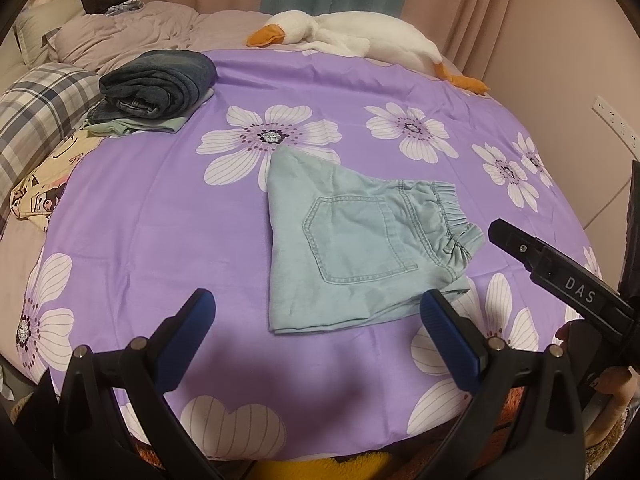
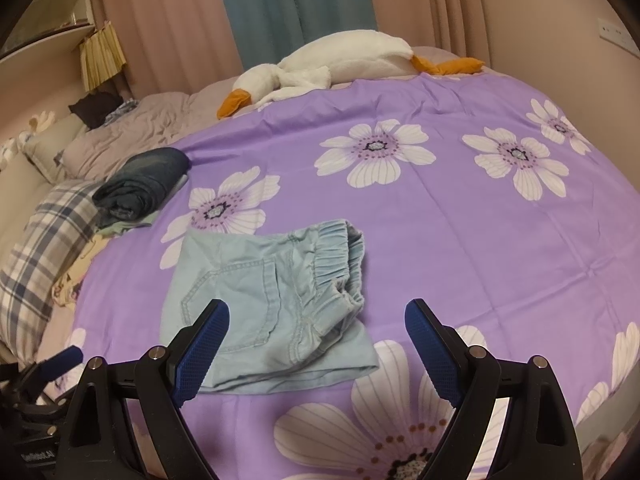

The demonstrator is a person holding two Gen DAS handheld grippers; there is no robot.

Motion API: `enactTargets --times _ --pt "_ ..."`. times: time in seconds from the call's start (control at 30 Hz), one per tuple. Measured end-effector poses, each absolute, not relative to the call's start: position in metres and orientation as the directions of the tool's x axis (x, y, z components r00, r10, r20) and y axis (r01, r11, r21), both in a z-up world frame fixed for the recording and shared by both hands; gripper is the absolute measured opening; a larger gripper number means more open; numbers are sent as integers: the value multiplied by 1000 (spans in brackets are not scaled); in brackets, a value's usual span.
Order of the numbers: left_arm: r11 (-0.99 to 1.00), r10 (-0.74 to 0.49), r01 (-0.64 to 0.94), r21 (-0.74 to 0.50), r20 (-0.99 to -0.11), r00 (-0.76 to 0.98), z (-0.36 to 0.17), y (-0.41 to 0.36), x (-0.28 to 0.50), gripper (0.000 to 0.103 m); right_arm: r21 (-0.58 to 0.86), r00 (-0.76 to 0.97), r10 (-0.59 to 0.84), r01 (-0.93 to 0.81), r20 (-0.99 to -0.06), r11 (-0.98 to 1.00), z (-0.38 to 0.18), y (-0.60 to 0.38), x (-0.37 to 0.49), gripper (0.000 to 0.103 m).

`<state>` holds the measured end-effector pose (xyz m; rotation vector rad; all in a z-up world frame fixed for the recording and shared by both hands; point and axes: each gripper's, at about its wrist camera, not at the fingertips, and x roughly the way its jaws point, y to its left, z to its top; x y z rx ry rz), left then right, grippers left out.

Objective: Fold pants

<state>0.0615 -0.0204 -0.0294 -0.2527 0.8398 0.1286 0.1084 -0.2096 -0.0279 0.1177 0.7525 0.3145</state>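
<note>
Left gripper (image 1: 316, 312): hanging nearest of all over the purple sheet, its blue-padded jaws standing wide apart with nothing between them; the right pad is showing just in front of the near right corner of the folded garment, and contact cannot be told.
Right gripper (image 2: 316, 322): hovering at the near edge, jaws spread wide and gripping nothing; its left pad is overlapping the near left part of the garment in the view, with no visible pressing.
Pants (image 1: 356, 240): lying folded into a compact pale blue bundle on the near middle of the bed, back pocket facing up, elastic waistband bunching at the right side.
Floral sheet (image 1: 160, 208): spreading flat under everything, purple with large white flowers.
Folded stack (image 1: 160, 84): sitting at the far left, well apart from the pants, a dark denim piece resting on top of paler pieces.
Plaid pillow (image 1: 36, 116): lying at the left edge, beside the stack.
Plush goose (image 1: 352, 36): stretching along the far edge of the bed, orange beak pointing left.
Curtains (image 2: 292, 4): hanging behind the bed, pink with a teal panel.
</note>
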Motion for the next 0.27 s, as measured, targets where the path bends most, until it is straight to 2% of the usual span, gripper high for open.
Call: enactTargets --times 0.27 --pt "962 11 -211 -174 -746 666 -29 -17 60 102 213 685 320 -239 -655 947 -28 -208 108 89"
